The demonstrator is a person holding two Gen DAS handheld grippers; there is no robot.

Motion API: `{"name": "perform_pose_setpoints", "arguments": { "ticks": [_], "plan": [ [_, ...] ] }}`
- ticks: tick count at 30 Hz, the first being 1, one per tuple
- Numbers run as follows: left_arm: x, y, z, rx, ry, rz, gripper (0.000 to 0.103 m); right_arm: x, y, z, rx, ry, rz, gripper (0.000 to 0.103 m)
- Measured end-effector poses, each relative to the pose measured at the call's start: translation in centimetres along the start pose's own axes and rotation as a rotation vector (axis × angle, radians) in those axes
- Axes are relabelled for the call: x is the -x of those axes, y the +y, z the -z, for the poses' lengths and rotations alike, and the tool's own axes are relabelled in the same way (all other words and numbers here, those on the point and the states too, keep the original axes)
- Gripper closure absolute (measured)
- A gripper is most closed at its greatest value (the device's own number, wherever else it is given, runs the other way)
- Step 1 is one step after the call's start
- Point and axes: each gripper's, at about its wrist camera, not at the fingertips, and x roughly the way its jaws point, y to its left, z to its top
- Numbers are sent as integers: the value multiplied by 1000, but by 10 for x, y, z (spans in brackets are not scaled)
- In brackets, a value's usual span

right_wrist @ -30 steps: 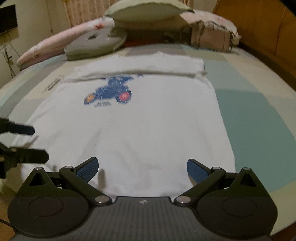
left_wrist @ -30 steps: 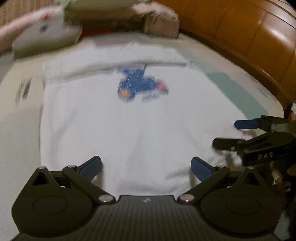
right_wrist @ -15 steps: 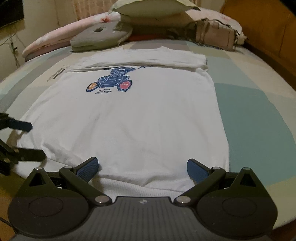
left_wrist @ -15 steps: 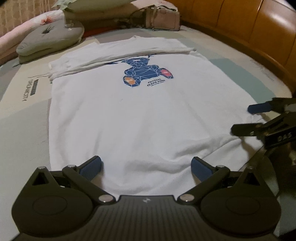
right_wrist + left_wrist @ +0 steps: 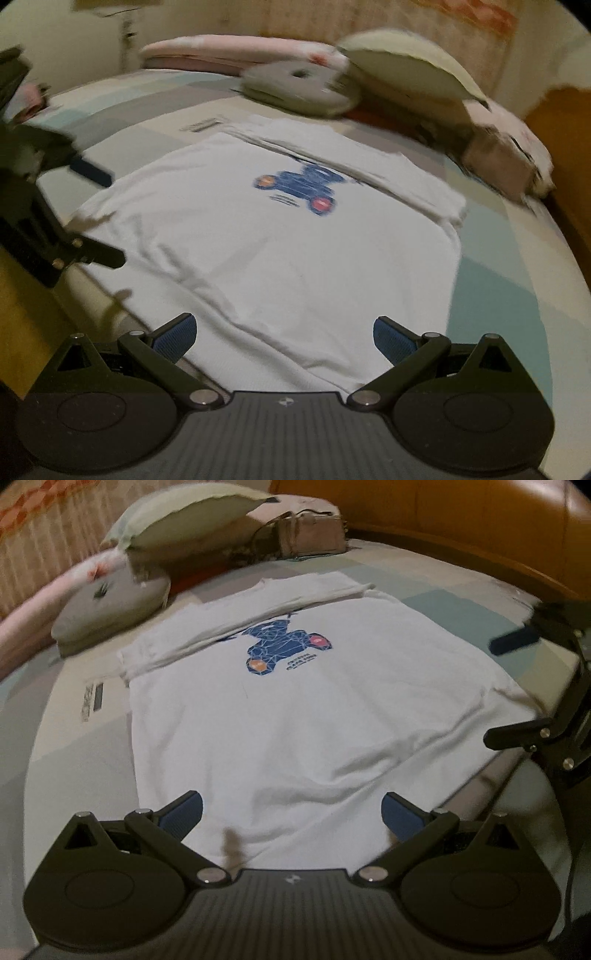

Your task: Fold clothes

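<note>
A white T-shirt point(image 5: 295, 716) with a blue bear print point(image 5: 284, 646) lies flat on the bed, its top part folded over at the far end. My left gripper point(image 5: 291, 812) hovers open over the near hem, nothing between its fingers. At the right edge of the left wrist view, the right gripper point(image 5: 517, 686) shows wide open above the shirt's right side. In the right wrist view the same T-shirt point(image 5: 295, 251) spreads ahead, and my right gripper point(image 5: 284, 334) is open above its near hem. The left gripper point(image 5: 99, 214) appears at the left, open over the shirt's corner.
Pillows point(image 5: 184, 520) and a grey round cushion point(image 5: 107, 609) sit at the head of the bed, beside a beige bag point(image 5: 310, 531). A wooden headboard point(image 5: 480, 528) curves along the right. The patchwork bedsheet point(image 5: 491, 288) extends right of the shirt.
Both grippers have risen and tilted apart, left view swinging left and right view swinging right. The other gripper's fingers now stand wider apart in each view. The shirt has not moved.
</note>
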Motion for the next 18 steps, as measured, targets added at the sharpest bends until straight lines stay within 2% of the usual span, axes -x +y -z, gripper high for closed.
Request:
{"name": "perform_pose_setpoints", "arguments": {
  "ticks": [4,9,14,18],
  "plan": [
    [4,-8,6,-60,-9,2,1,-7,19,-2,102,2,-29,0],
    [5,-13,12,-85,-11,24,1,-20,51,-8,235,0,-45,0],
    [7,-9,15,-78,-13,23,1,-36,84,-11,403,-7,13,0],
    [8,-3,16,-69,-21,31,1,-33,102,-6,546,-62,81,0]
  ]
}}
